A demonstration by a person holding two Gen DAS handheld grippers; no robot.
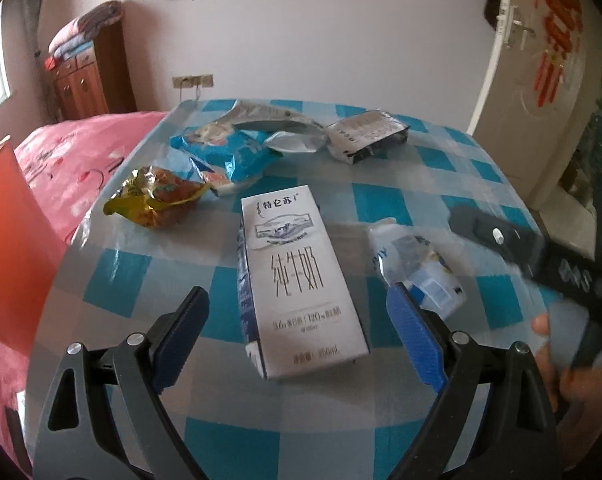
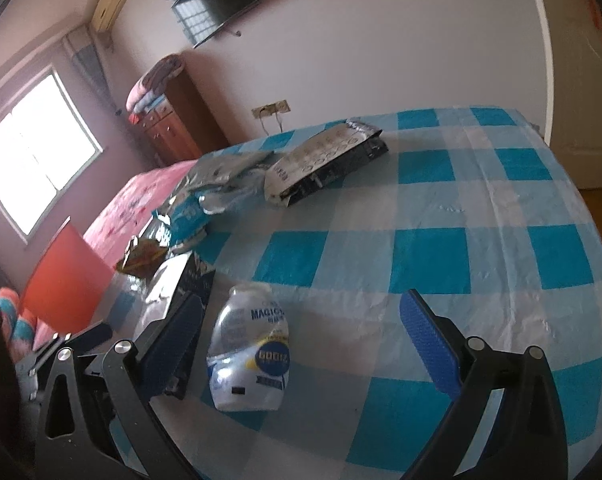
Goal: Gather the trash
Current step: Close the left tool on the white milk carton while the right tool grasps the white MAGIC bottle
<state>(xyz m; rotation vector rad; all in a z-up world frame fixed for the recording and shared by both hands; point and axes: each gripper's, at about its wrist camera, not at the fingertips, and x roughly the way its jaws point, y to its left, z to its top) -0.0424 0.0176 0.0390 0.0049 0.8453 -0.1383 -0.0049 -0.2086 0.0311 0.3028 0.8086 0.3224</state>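
A white milk carton [image 1: 297, 280] lies flat on the blue-checked table [image 1: 441, 168]. My left gripper [image 1: 297, 312] is open, its jaws on either side of the carton's near half, just above it. A white squeezed pouch [image 2: 251, 356] lies to the carton's right, and my right gripper [image 2: 301, 336] is open around it; the pouch also shows in the left wrist view [image 1: 417, 268]. A yellow-red wrapper [image 1: 157, 200], a blue snack bag [image 1: 225, 152], a silver bag [image 1: 285, 128] and a grey-black packet [image 1: 365, 134] lie farther back.
A red box [image 1: 13, 248] stands off the table's left edge, by a pink bed [image 1: 81, 160]. A wooden cabinet [image 1: 89, 80] stands at the far wall. A door [image 1: 541, 80] is at the right. The table's right half [image 2: 481, 220] is bare cloth.
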